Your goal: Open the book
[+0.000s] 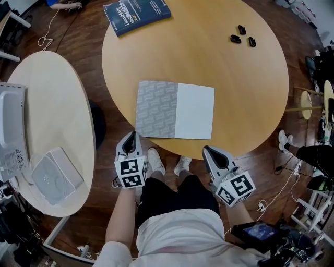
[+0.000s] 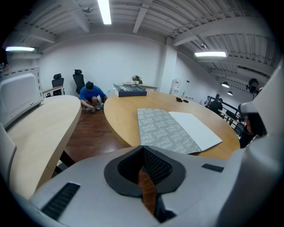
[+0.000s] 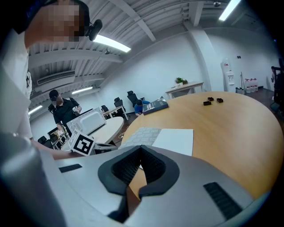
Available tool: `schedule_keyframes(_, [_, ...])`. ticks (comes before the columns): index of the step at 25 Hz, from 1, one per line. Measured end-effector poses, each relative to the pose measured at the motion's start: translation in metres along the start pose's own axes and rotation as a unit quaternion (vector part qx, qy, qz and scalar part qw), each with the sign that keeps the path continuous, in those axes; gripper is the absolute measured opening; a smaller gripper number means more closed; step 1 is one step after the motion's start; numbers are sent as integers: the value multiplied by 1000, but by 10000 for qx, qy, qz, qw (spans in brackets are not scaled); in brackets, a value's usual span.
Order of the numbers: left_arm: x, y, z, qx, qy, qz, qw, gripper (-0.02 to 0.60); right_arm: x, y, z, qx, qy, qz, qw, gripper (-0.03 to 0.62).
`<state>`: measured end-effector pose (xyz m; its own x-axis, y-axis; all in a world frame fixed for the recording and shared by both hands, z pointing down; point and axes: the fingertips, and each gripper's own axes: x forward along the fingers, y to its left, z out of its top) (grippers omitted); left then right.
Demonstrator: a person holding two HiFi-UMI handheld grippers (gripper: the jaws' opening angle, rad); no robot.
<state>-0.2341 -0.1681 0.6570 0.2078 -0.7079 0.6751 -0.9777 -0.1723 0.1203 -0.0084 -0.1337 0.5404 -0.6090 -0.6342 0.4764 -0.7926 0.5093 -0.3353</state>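
1. Book (image 1: 175, 110) lies flat on the table (image 1: 250, 99), near the table's front rim, slightly left of ctr. It's spread open: grey patterned leaf on the left, plain white pg on the right.
2. So the task looks done, or v. nearly. Nothing seems left but maybe flattening; can't tell if more pgs are meant to be turned.
3. L gripper (image 1: 130, 141) sits just off the table's front rim, by the book's grey corner, not touching it. Its own view shows the jaws closed to a thin slit w/ nothing between them, only floor.
4. R gripper (image 1: 213, 154) is also just off the front rim, below the white pg's corner, apart from it. Jaws together, empty.
5. Elsewhere on the table: blue book (image 1: 136, 14) at the far rim, closed, plus small black bits (image 1: 243, 36) far right. Neither looks involved.
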Motion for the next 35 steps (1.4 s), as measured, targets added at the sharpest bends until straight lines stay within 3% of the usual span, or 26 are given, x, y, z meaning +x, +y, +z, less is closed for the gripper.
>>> schedule_keyframes(11, [0, -2, -13, -352, -36, -378, 9987, 12, -3, 1, -4, -54, 34, 29, 10000, -3])
schedule_keyframes(16, [-25, 7, 6, -957, -367, -482, 9936, 12, -11, 5, 10, -119, -168, -9, 9998, -3])
schedule_keyframes(22, [-84, -7, 97, -352, -1496, -829, 9846, 11, -18, 26, 40, -255, -594, -111, 9978, -3])
schedule_keyframes(26, [-120, -23, 142, 96, -1955, -1104, 9744, 11, -23, 52, 60, -296, -898, -164, 9954, -3])
schedule_keyframes(30, [-144, -35, 163, -61, -2146, -1470, 9656, 11, -31, 75, 72, -473, -999, -58, 9939, -3])
schedule_keyframes(35, [-159, -44, 164, -239, -2251, -1539, 9618, 11, -41, 84, 78, -631, -1017, 46, 9928, -3])
